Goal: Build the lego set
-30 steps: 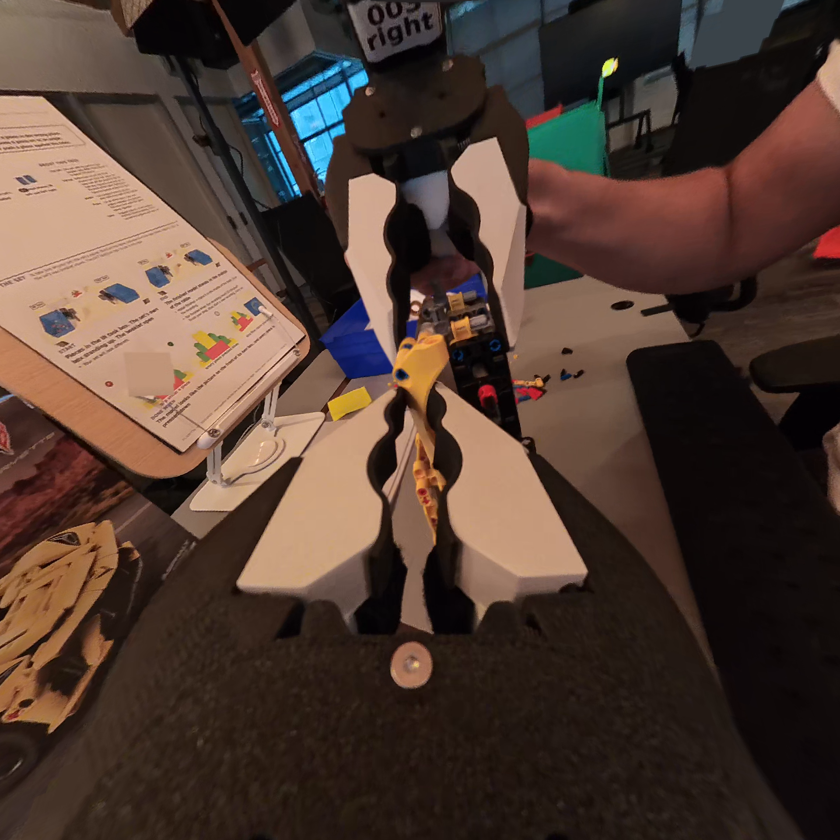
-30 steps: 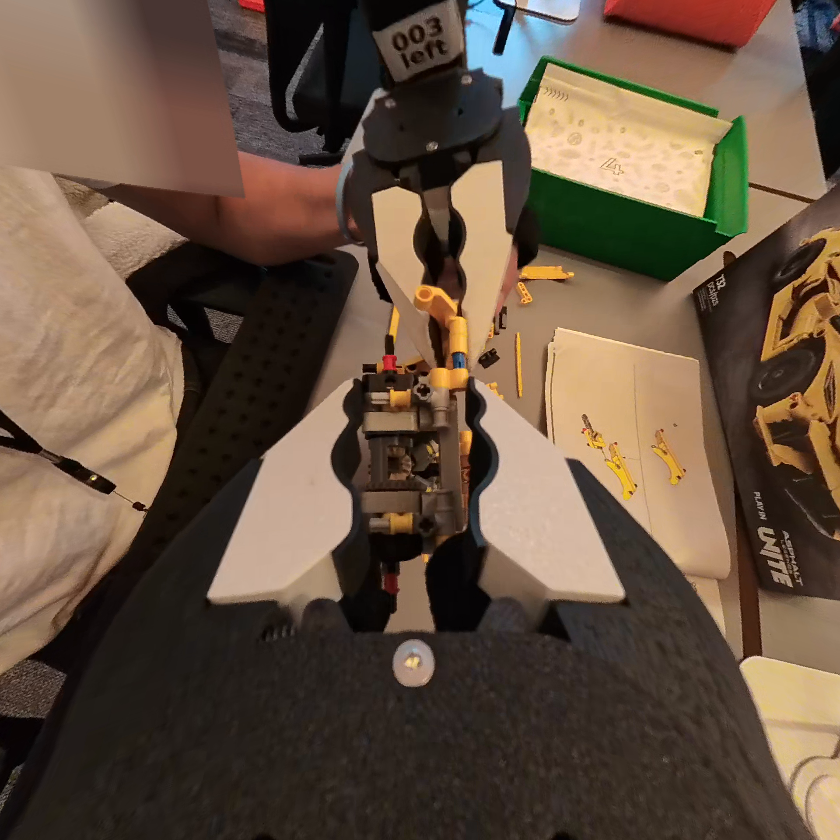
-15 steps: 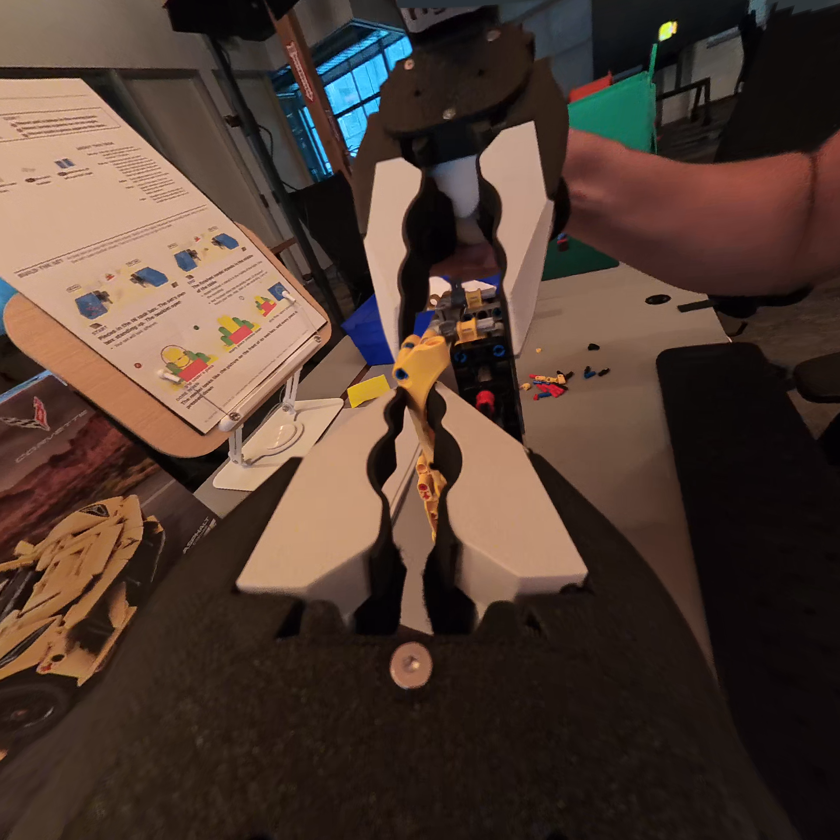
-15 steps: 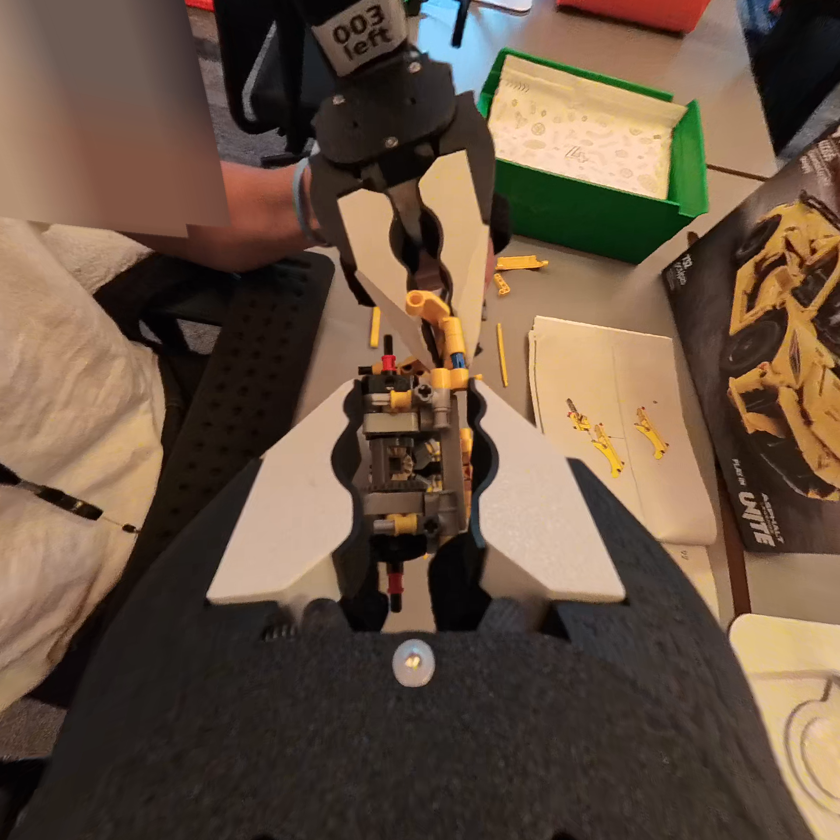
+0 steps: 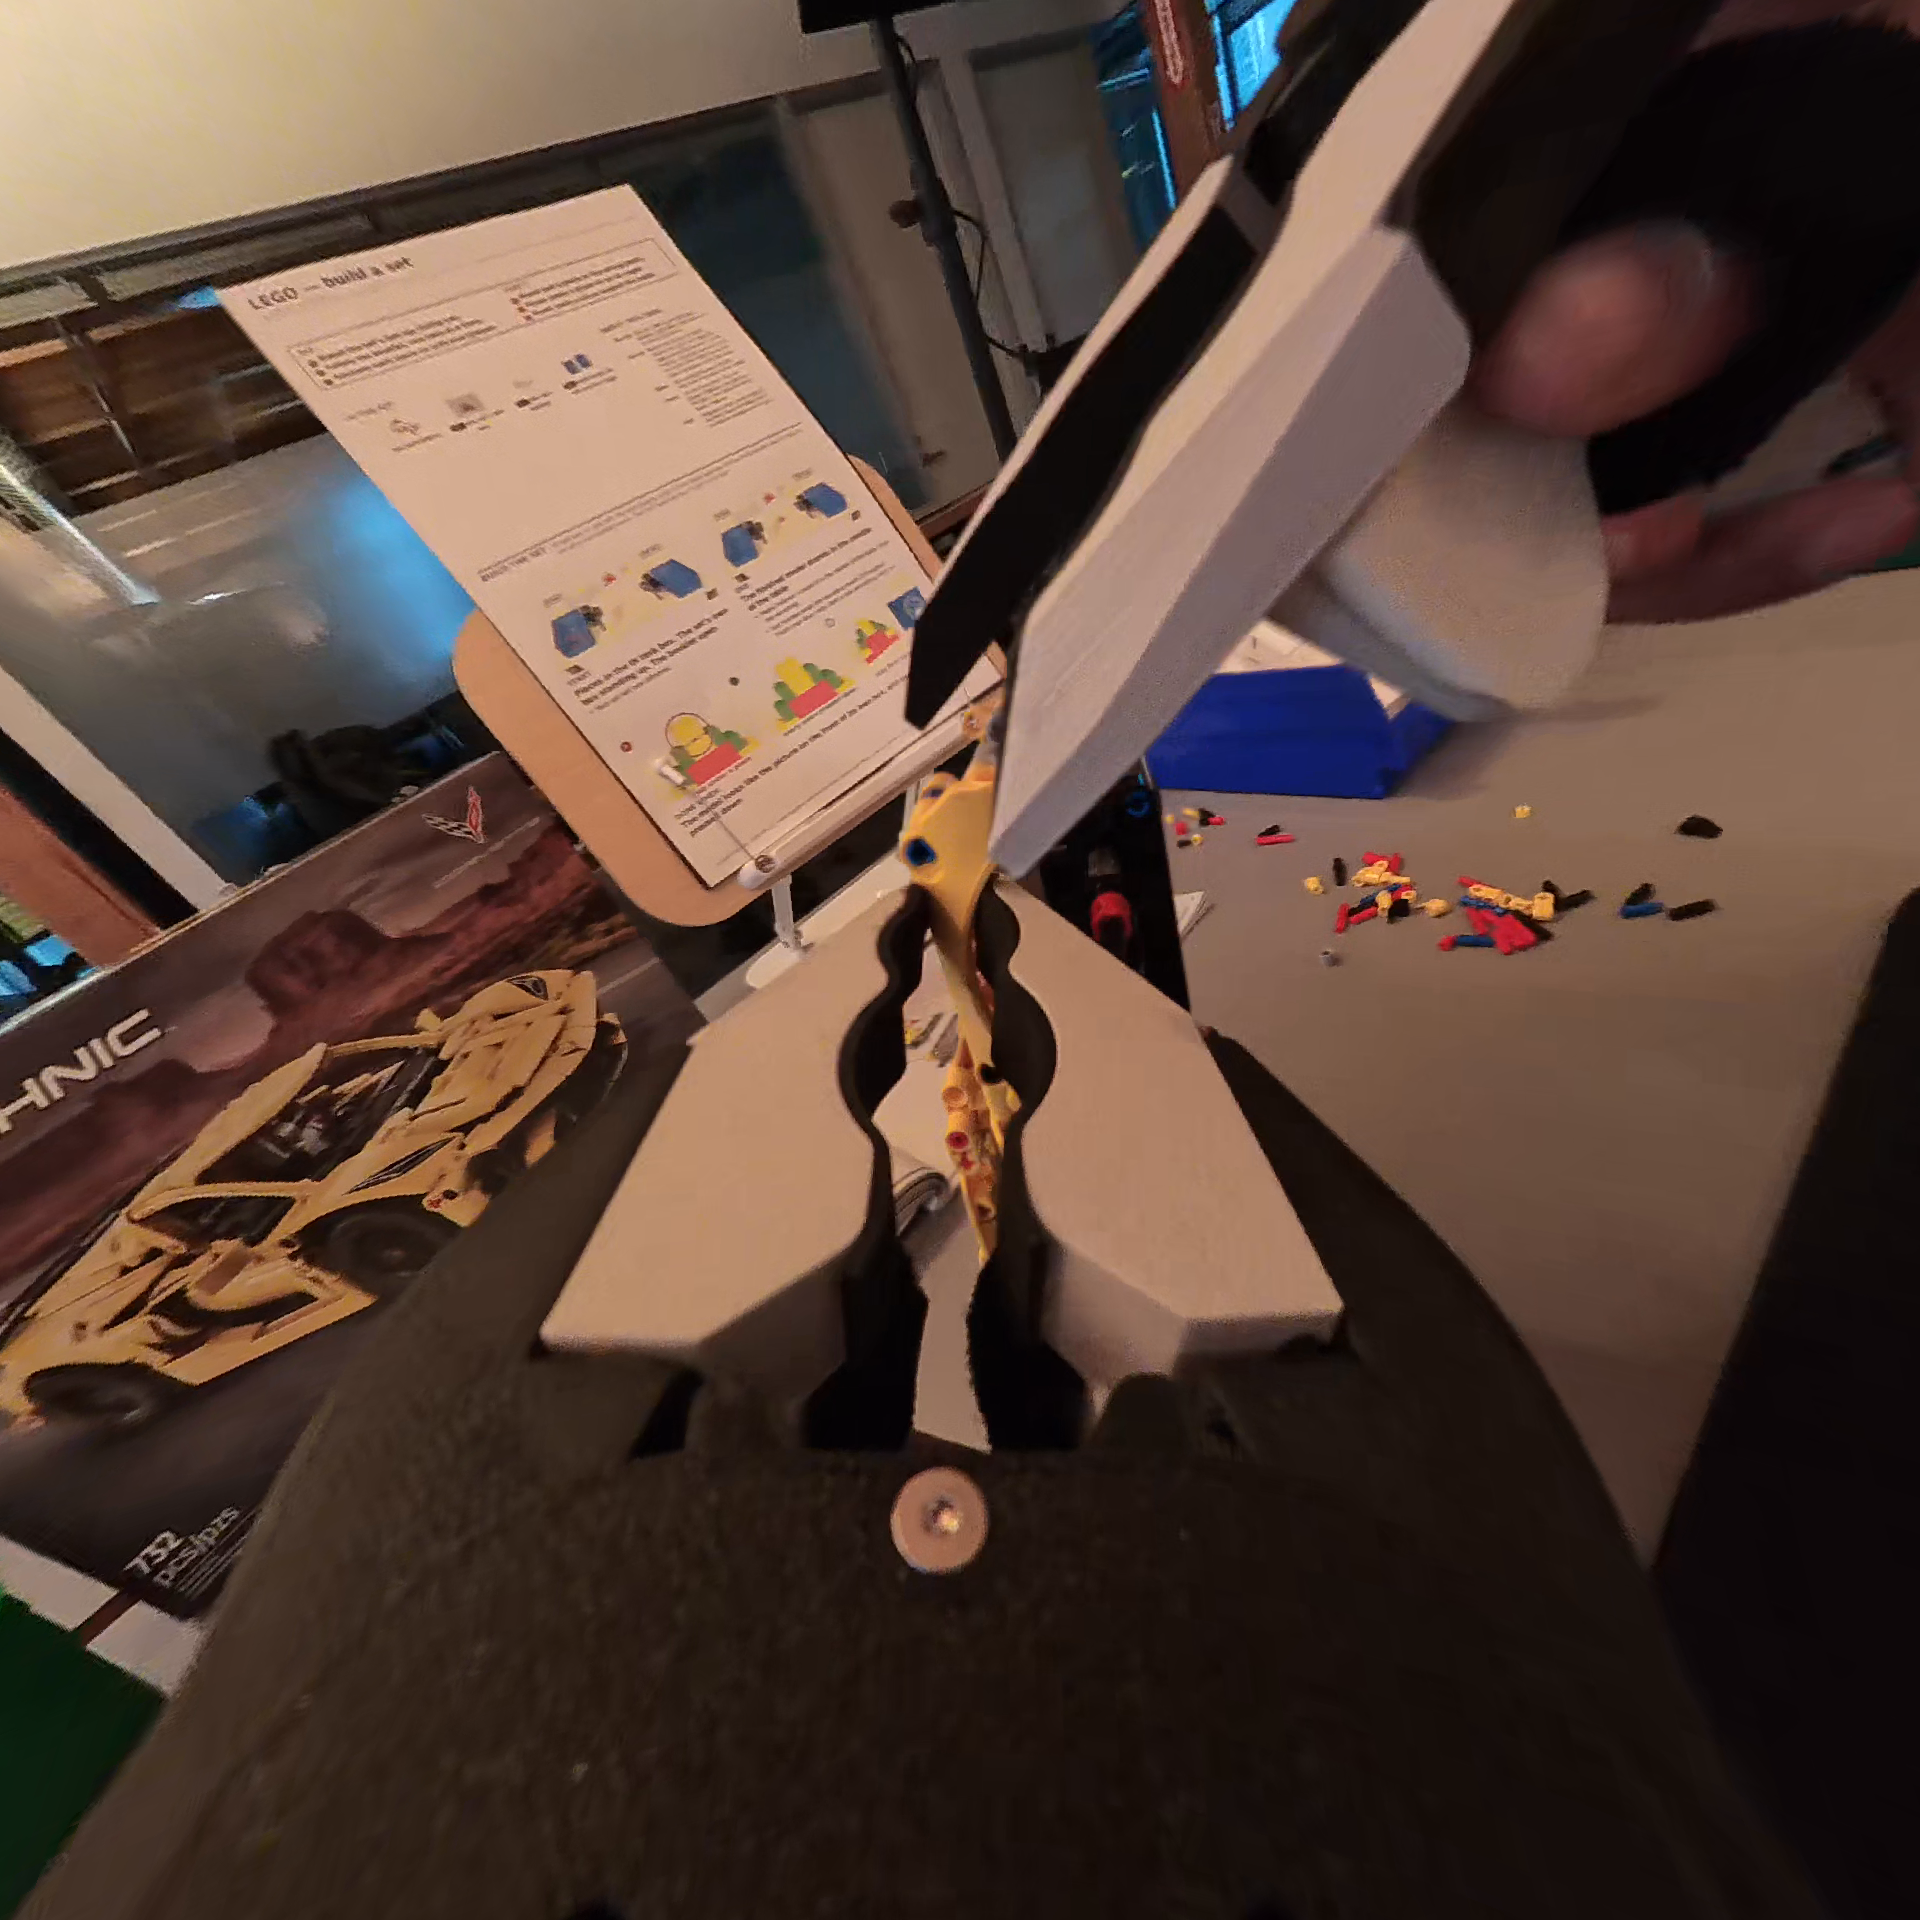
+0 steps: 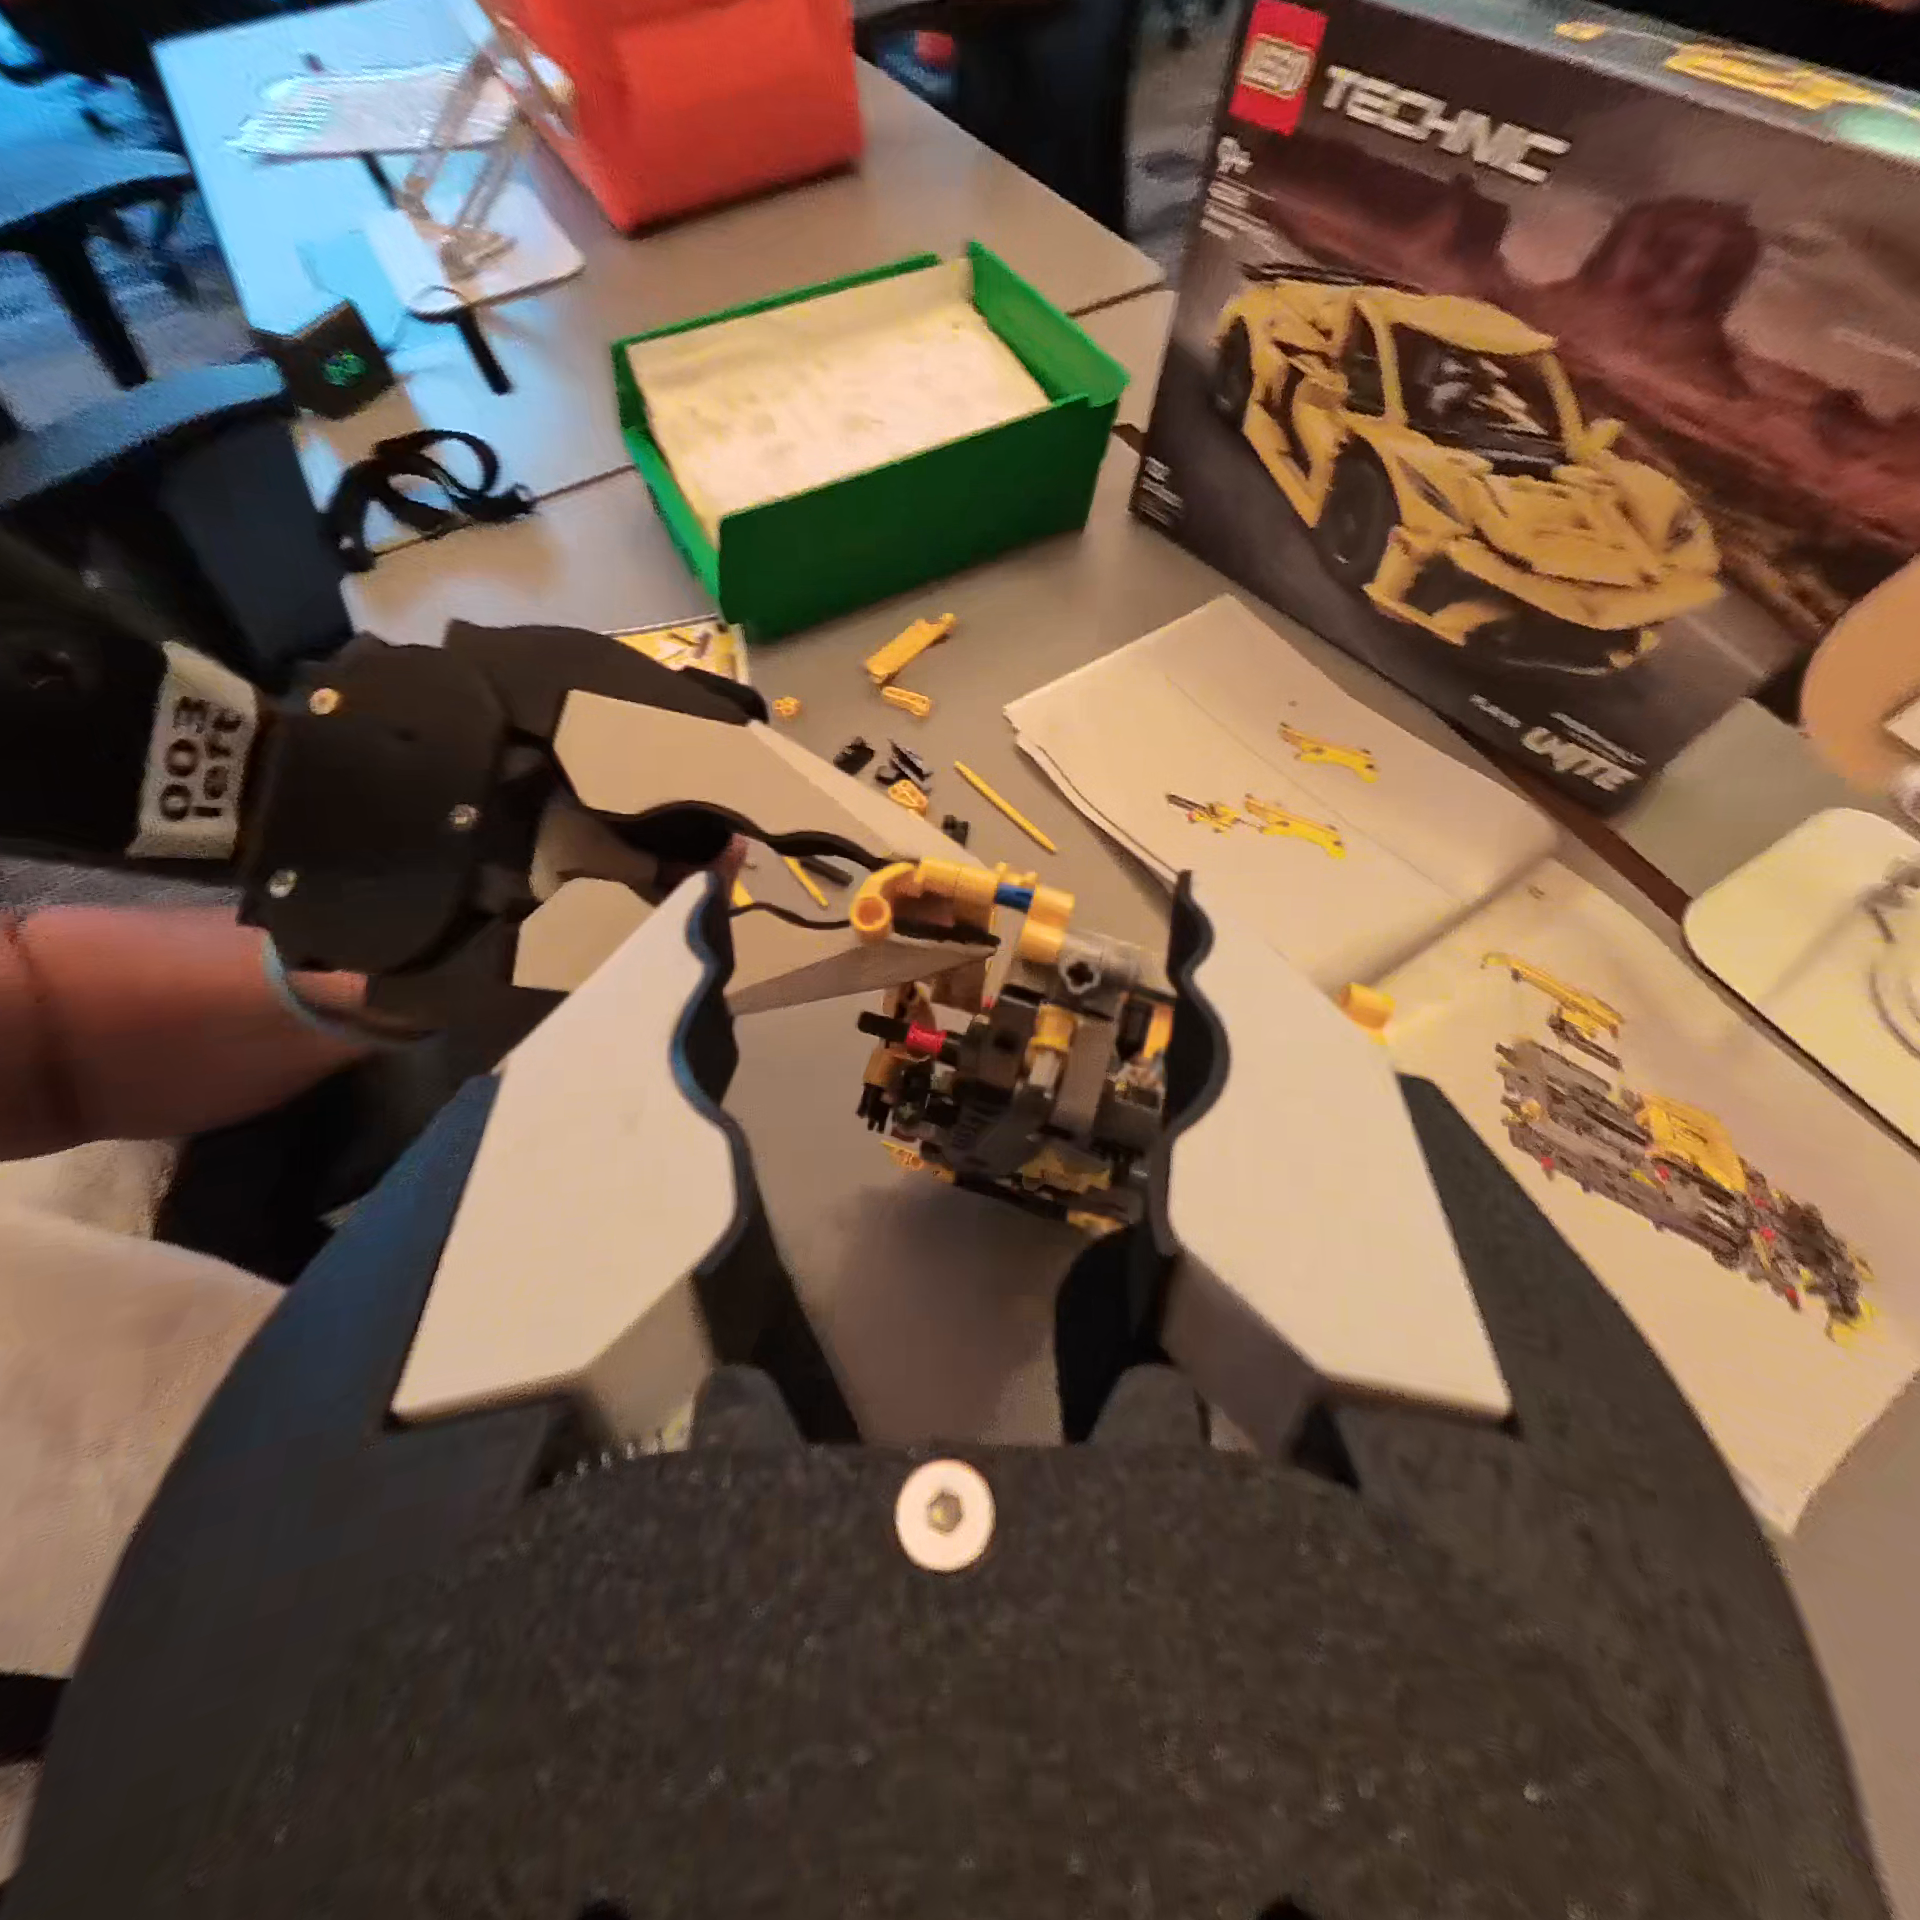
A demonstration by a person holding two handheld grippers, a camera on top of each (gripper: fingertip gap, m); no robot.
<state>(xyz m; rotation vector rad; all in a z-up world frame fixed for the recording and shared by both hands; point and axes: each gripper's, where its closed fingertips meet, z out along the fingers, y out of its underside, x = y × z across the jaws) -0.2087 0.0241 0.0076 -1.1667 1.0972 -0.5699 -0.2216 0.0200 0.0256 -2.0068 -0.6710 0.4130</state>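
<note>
The jaws of the left gripper (image 5: 961, 1039) are closed on a thin yellow piece (image 5: 964, 997), which stands between them and sticks out past the tips. The jaws of the right gripper (image 6: 940, 1049) stand wide apart. The half-built model (image 6: 1023, 1060), a block of grey, black and yellow parts, sits between them. It seems to lean on the inner side of the right finger, and a clear gap separates it from the left finger, so I judge that nothing is clamped there. In the right wrist view the yellow piece joins the top of the model, so the left gripper seems to carry the model by this piece.

Around the model, small loose yellow and black parts (image 6: 904, 717) lie on the grey table (image 6: 1039, 582). Just beside them lies the open instruction booklet (image 6: 1278, 800), and behind it stand a green bin (image 6: 894, 530) and the box of the set (image 6: 1538, 364) with a yellow car on it. In the left wrist view a heap of small red, yellow and blue parts (image 5: 1455, 904) lies on the table near a blue bin (image 5: 1288, 732), and a printed sheet on a stand (image 5: 623, 540) stands to the left.

The task is at an early stage, I think. Only a small core exists, far from the car on the box, and many parts wait on the table.
</note>
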